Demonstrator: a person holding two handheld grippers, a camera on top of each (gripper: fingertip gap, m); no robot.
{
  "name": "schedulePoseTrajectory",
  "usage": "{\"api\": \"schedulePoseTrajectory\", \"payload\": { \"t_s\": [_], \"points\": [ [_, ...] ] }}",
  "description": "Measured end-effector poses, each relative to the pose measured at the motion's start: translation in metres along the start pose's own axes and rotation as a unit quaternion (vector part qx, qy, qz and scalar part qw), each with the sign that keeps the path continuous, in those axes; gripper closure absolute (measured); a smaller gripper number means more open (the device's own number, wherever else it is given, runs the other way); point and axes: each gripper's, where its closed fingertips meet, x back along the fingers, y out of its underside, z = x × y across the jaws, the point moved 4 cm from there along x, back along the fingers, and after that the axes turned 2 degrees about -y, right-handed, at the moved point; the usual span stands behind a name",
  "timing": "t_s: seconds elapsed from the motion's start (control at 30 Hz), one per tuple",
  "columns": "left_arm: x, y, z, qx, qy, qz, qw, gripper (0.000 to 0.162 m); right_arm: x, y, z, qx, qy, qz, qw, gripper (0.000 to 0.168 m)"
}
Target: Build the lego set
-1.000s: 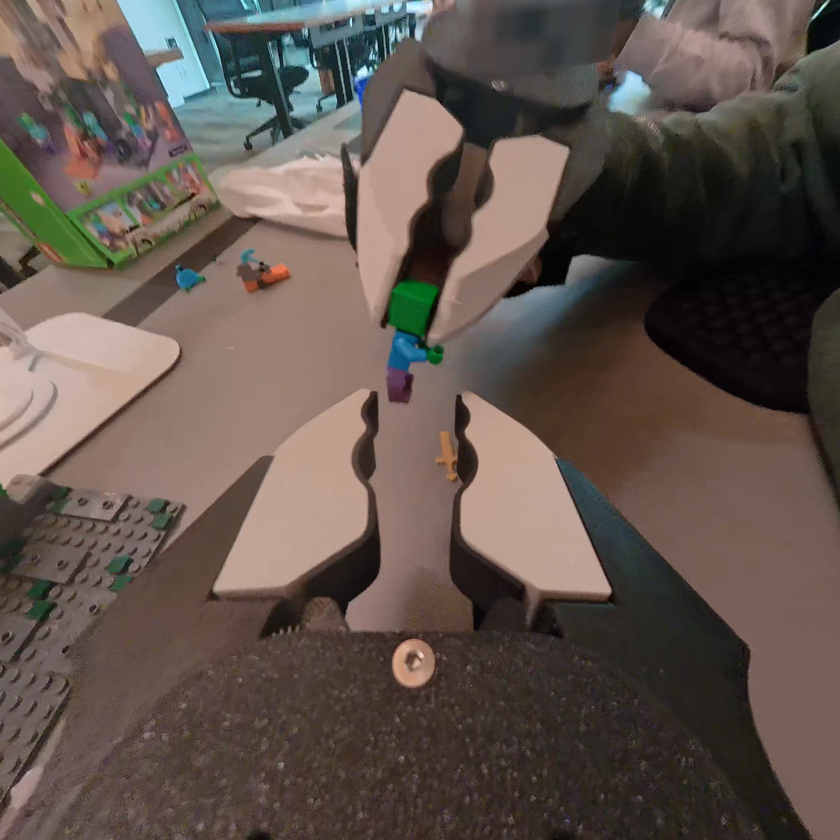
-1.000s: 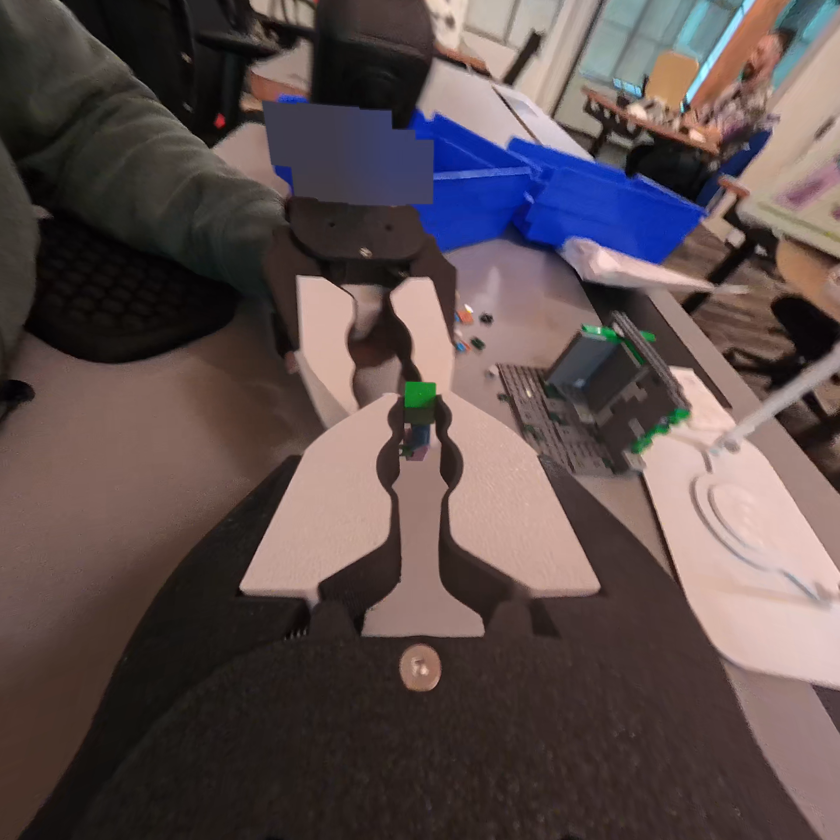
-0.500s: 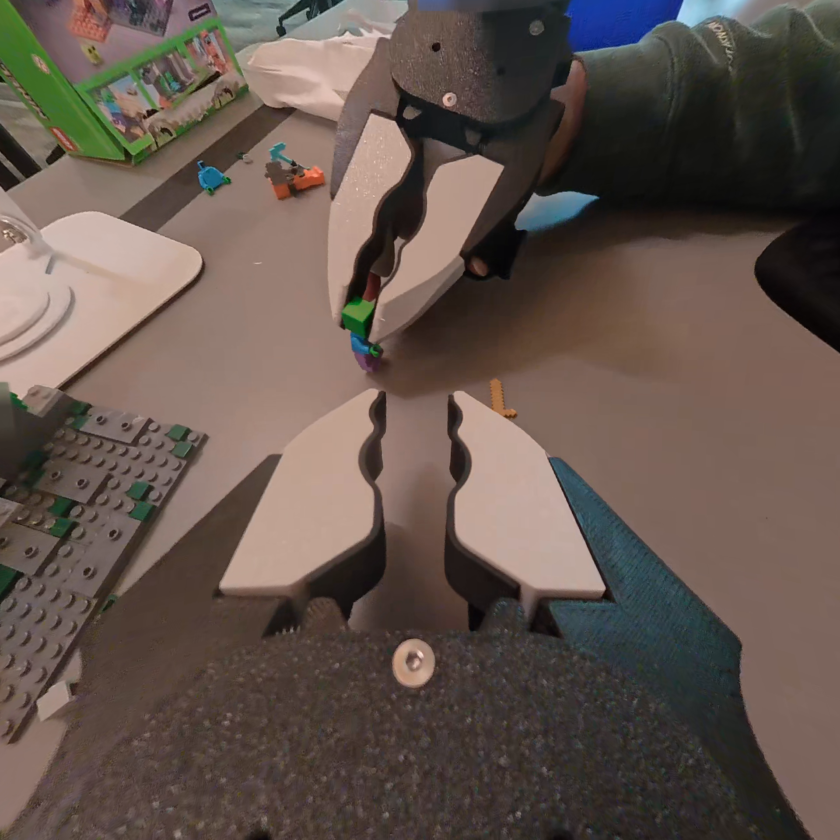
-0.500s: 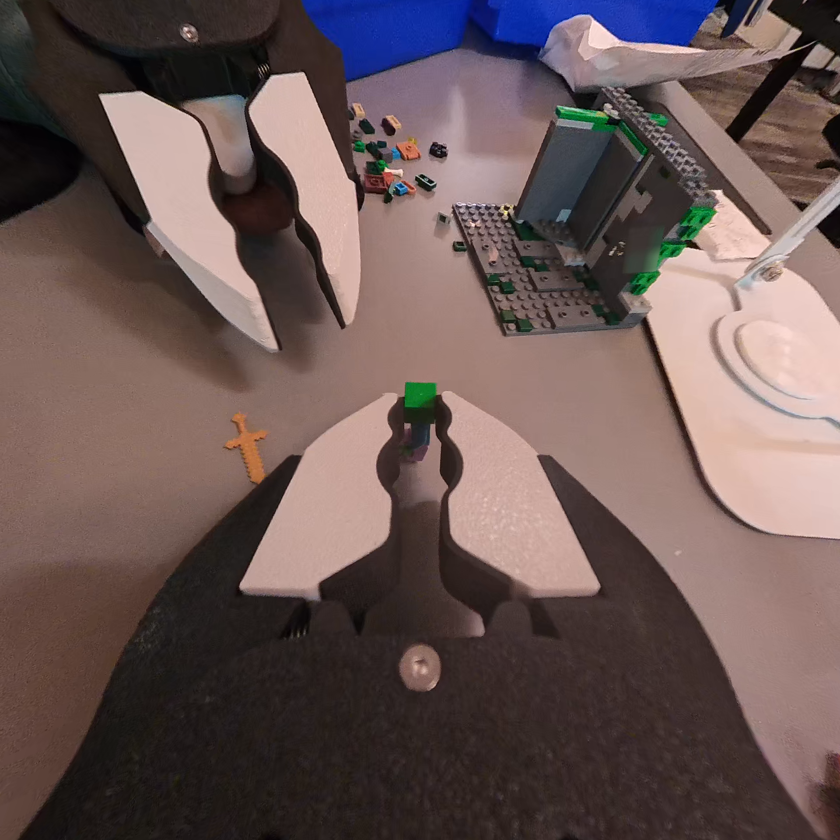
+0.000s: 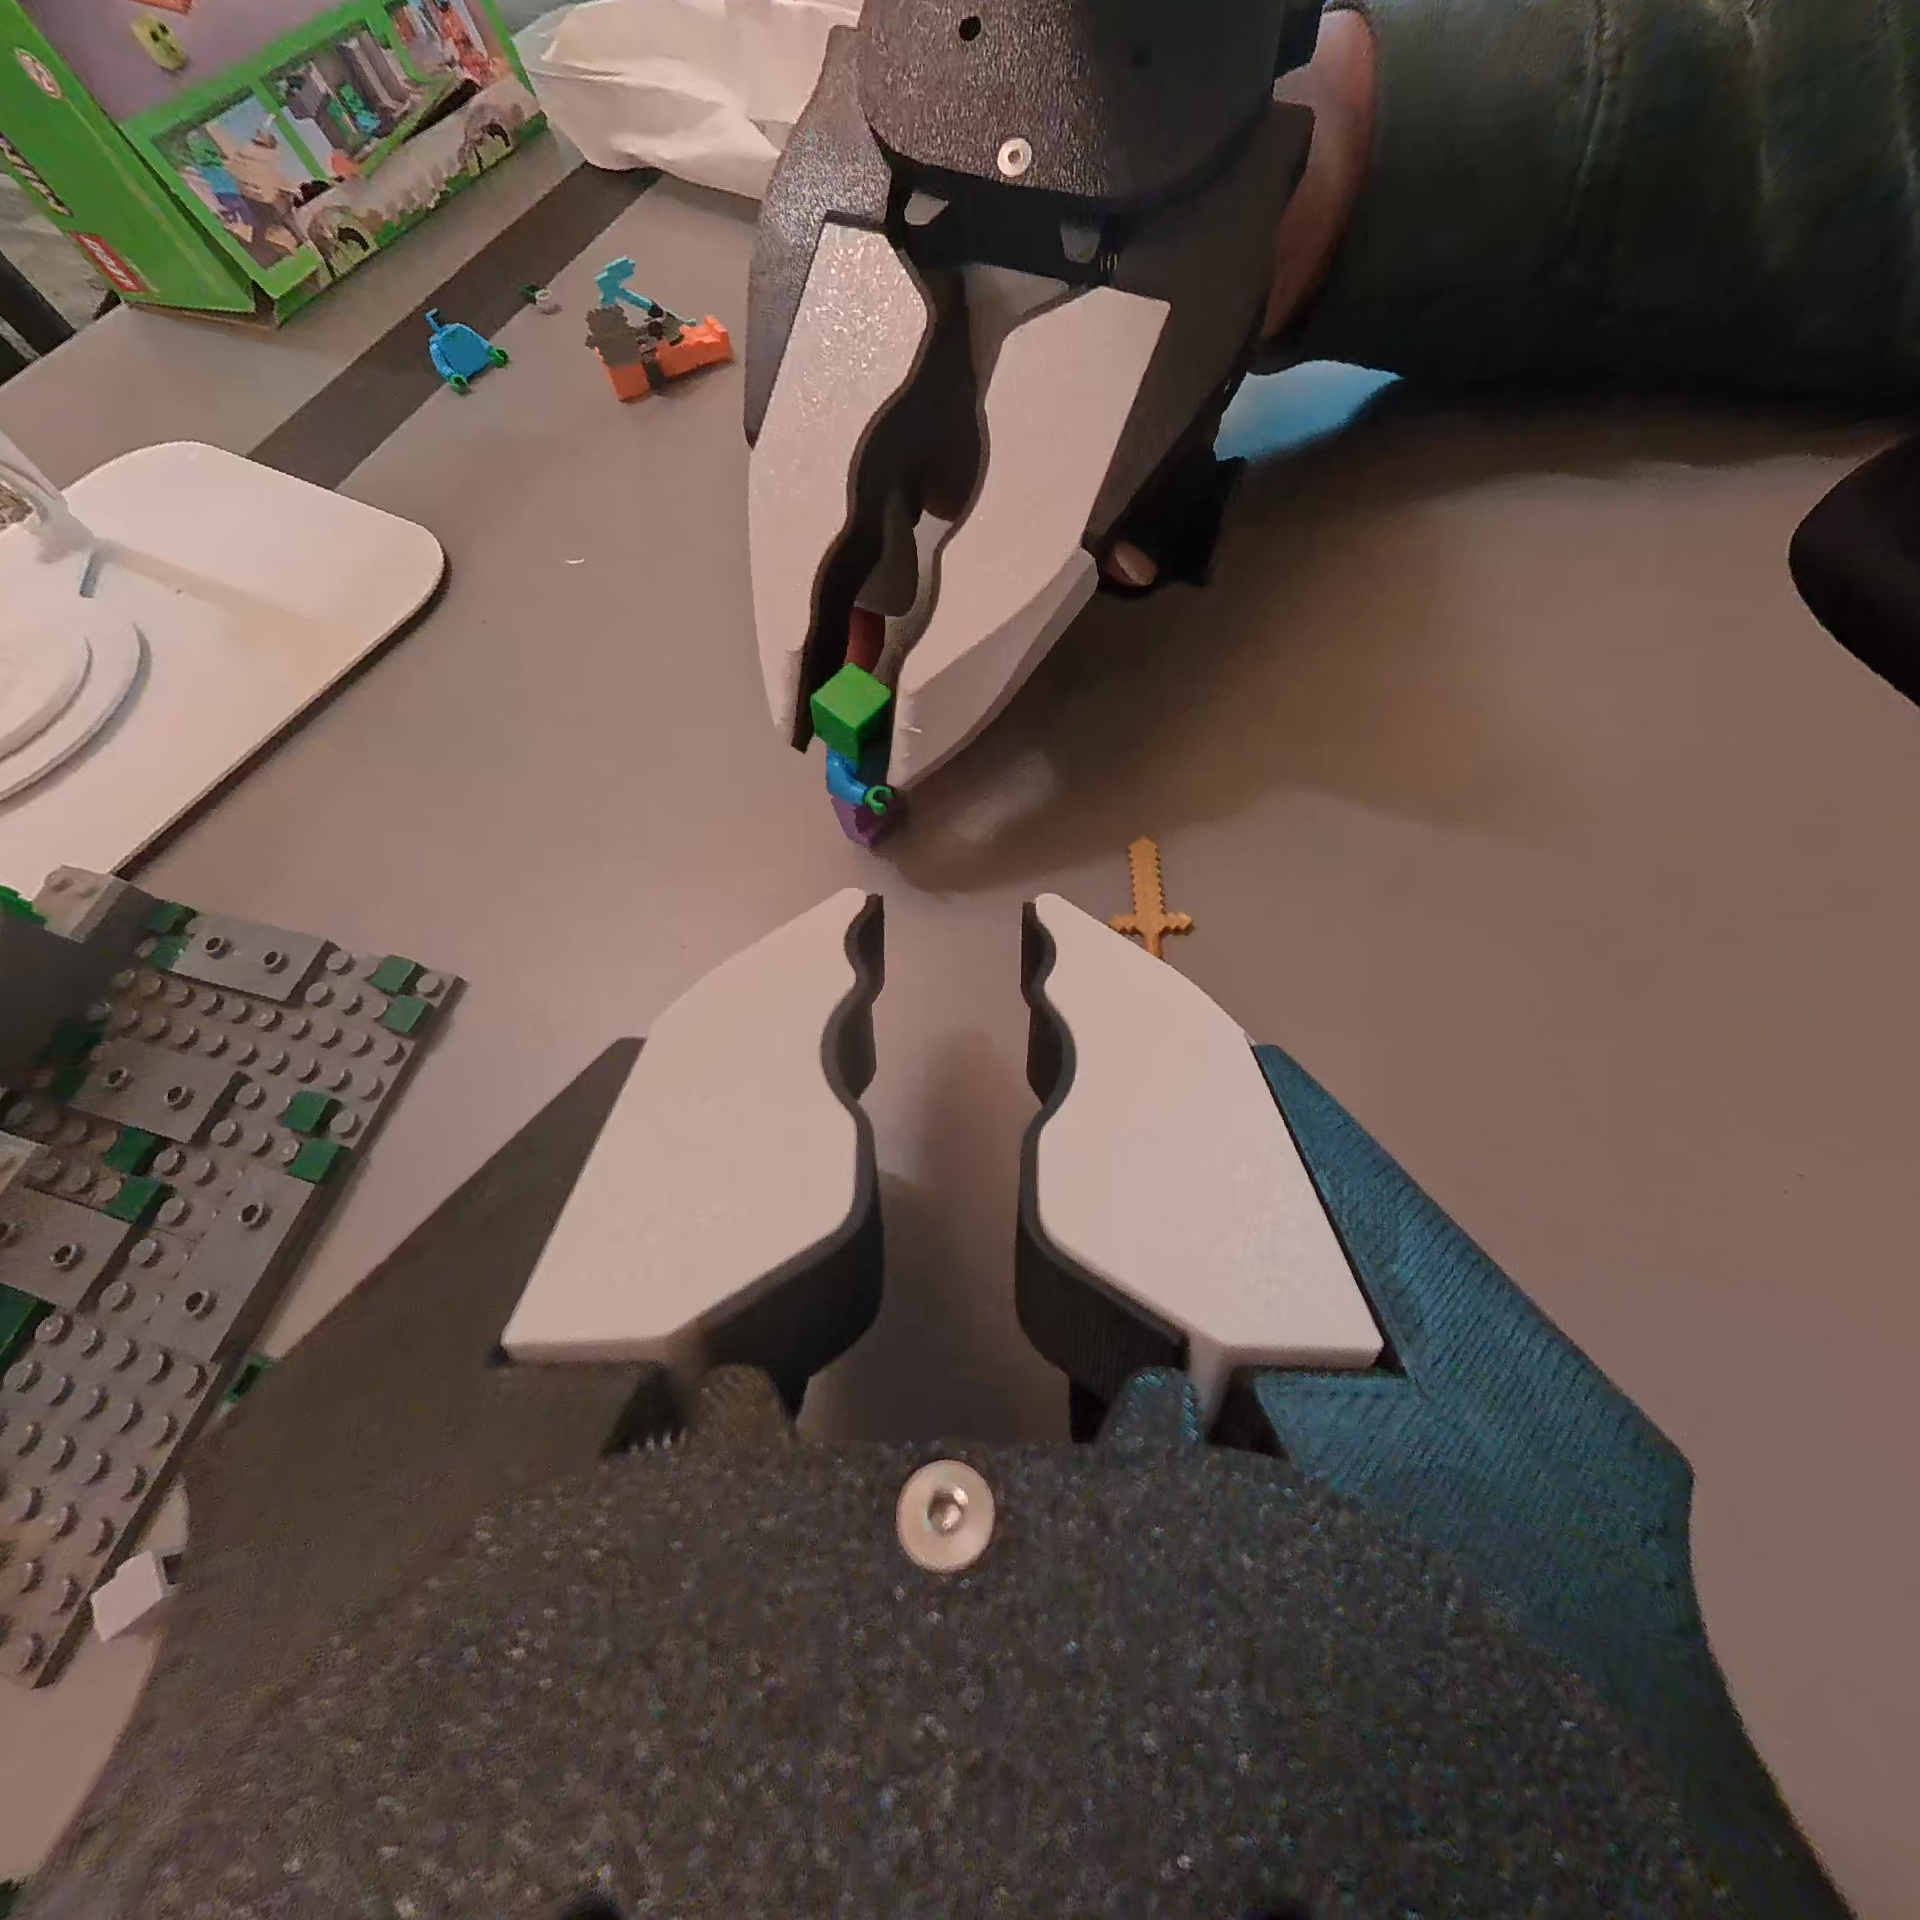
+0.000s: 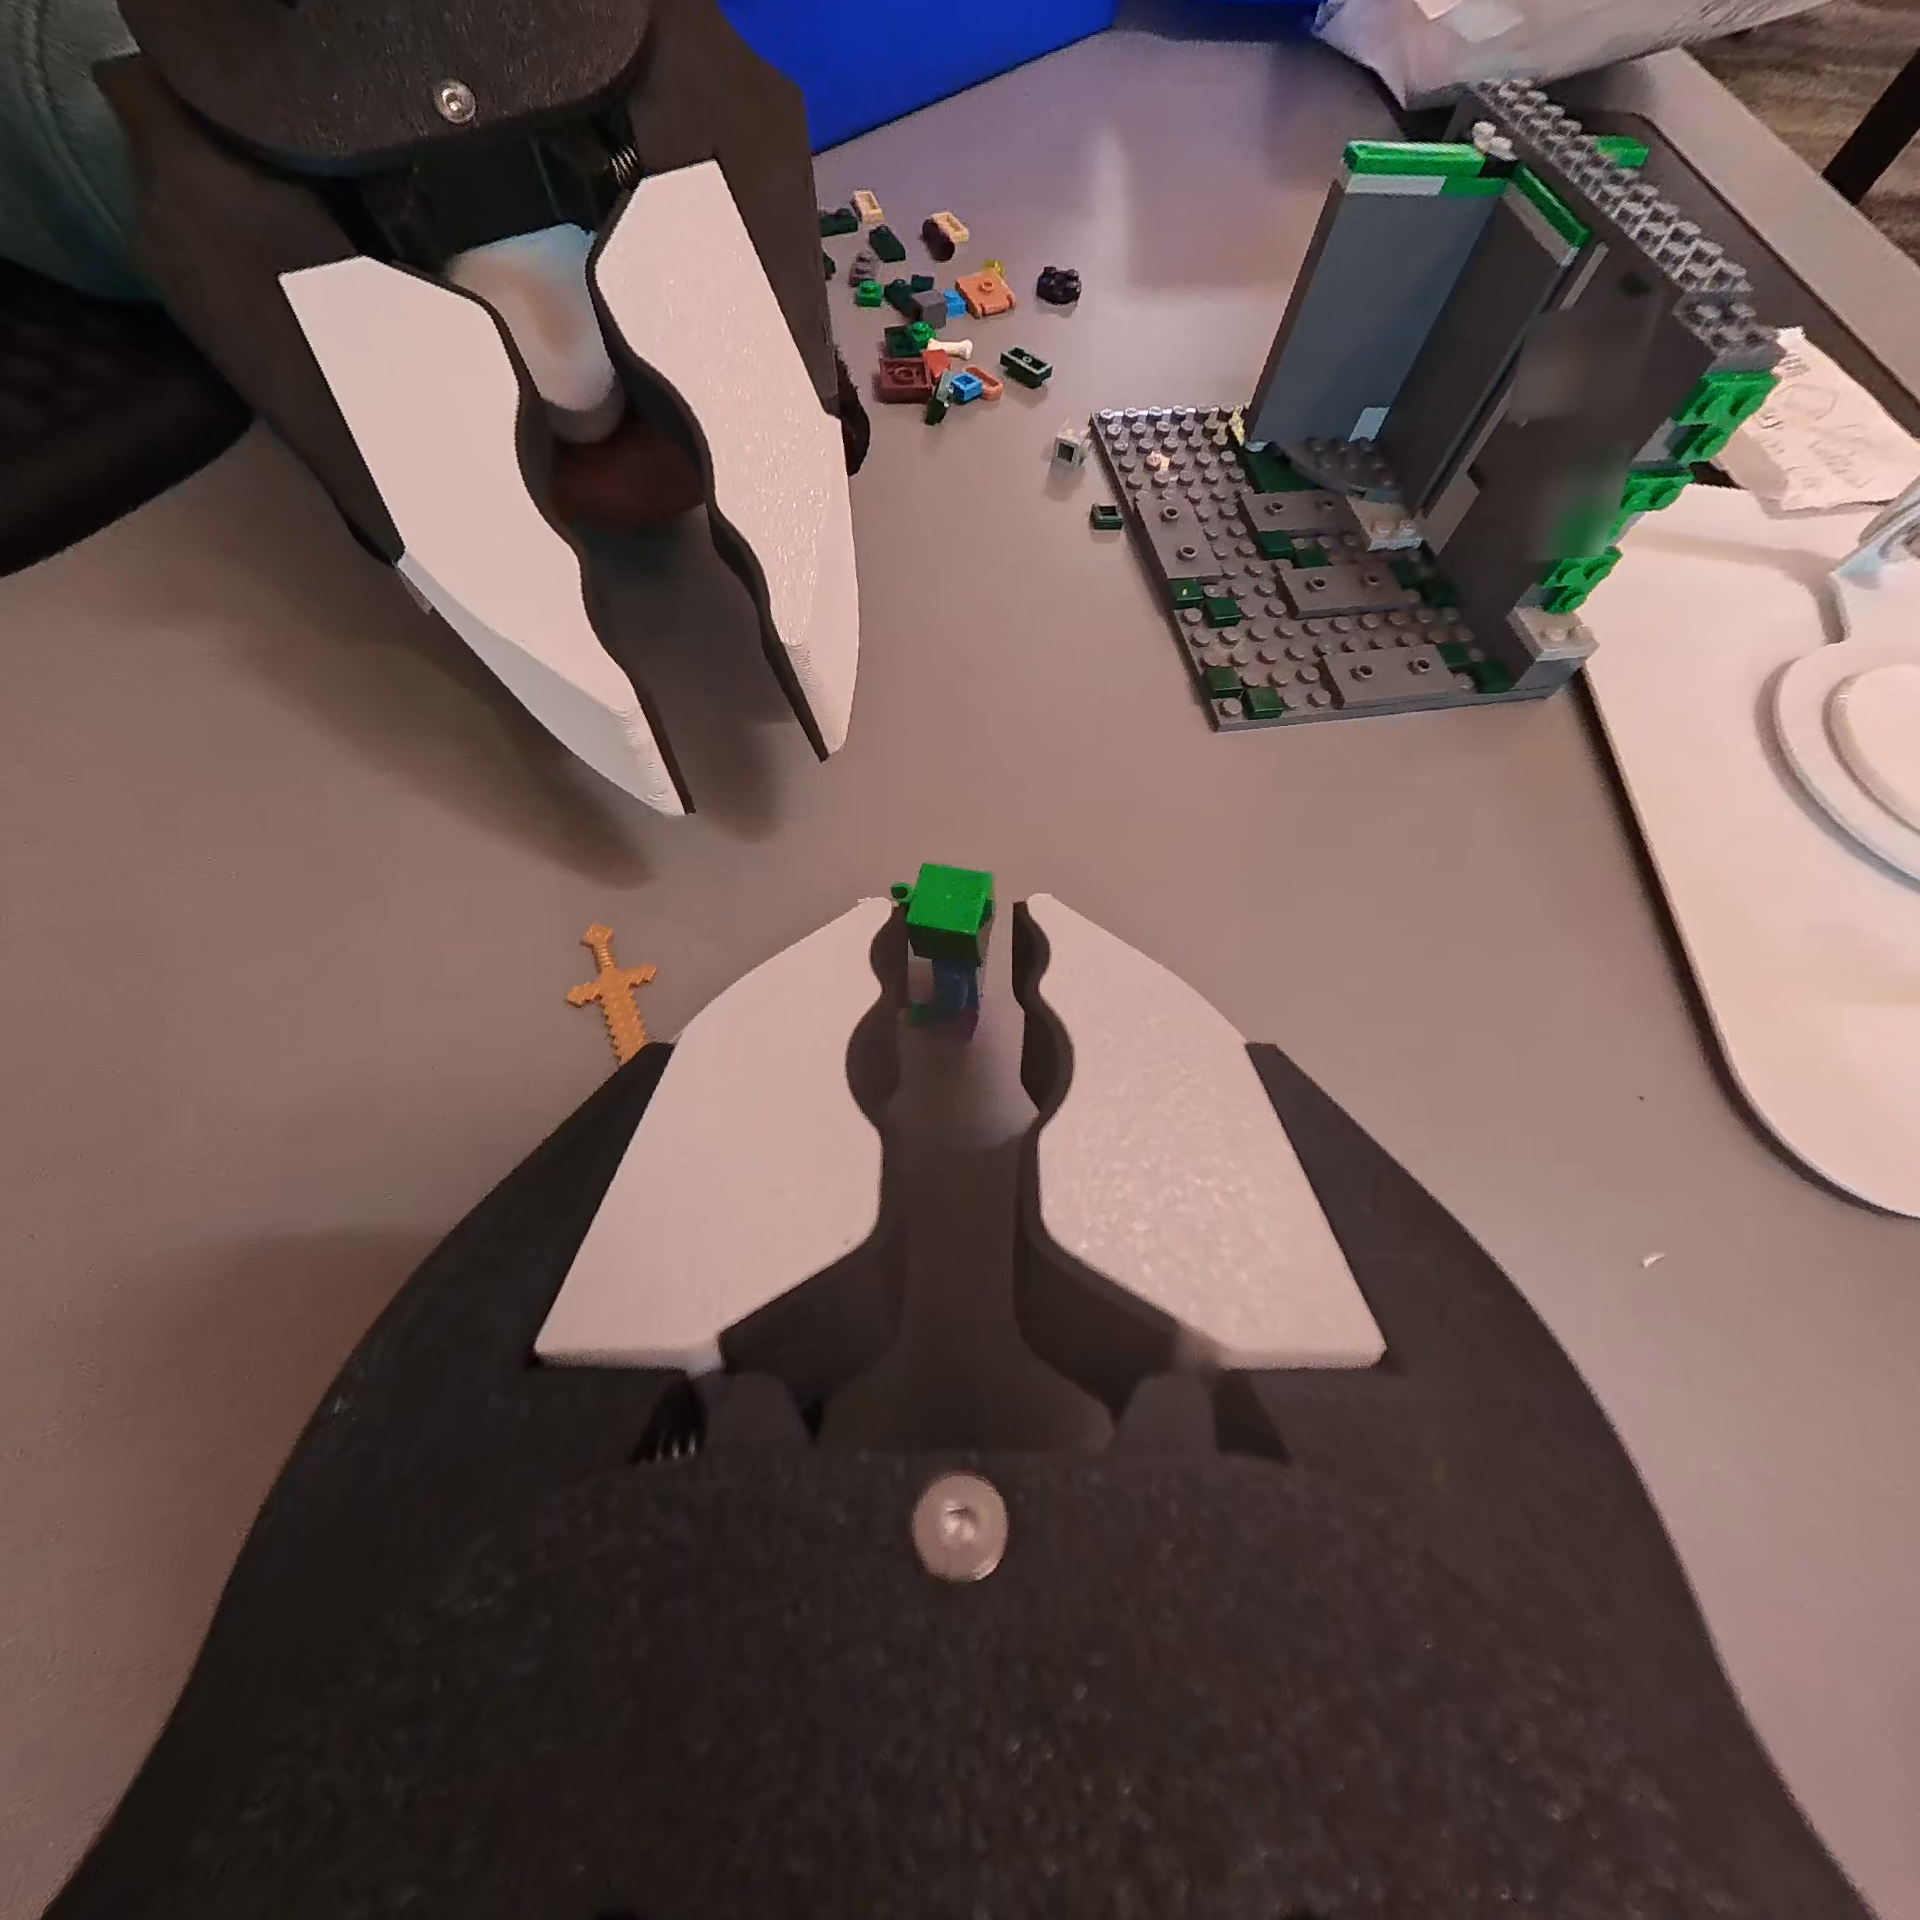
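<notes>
A small minifigure with a green cube head, blue torso and purple legs [image 6: 951, 935] stands on the grey table between the fingertips of my right gripper [image 6: 953, 912]. The jaws stand slightly apart from the head on both sides. From the left wrist view the figure [image 5: 854, 727] has its feet on the table under the right gripper [image 5: 854, 761]. My left gripper [image 5: 951, 914] is open and empty, a short way in front of the figure; it also shows in the right wrist view [image 6: 748, 779]. A gold sword [image 5: 1148, 904] lies flat beside it.
The grey studded build with green pieces [image 6: 1351, 582] stands to the right, its baseplate [image 5: 208, 1091] near my left gripper. Loose bricks [image 6: 935, 312] lie behind. A white lamp base [image 6: 1766, 831], the set's box [image 5: 260, 156], two small models [image 5: 665, 353] and a sleeve [image 5: 1610, 187] surround the area. The gold sword [image 5: 1148, 904] is about 4 cm from my left fingertips. Look for it in the right wrist view [image 6: 617, 1004] too.
The right gripper carried the figure down onto the table, then its jaws widened off the head. The left gripper drew back slightly and stayed open.
</notes>
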Motion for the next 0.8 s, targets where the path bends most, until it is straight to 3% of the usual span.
{"api": "schedulePoseTrajectory", "payload": {
  "t_s": [0.8],
  "points": [
    [-0.0082,0.0025,-0.0039,0.017,-0.003,-0.027,0.999,0.137,0.0074,-0.0096,-0.0061,0.002,-0.027,0.038,0.999,0.156]
  ]
}}
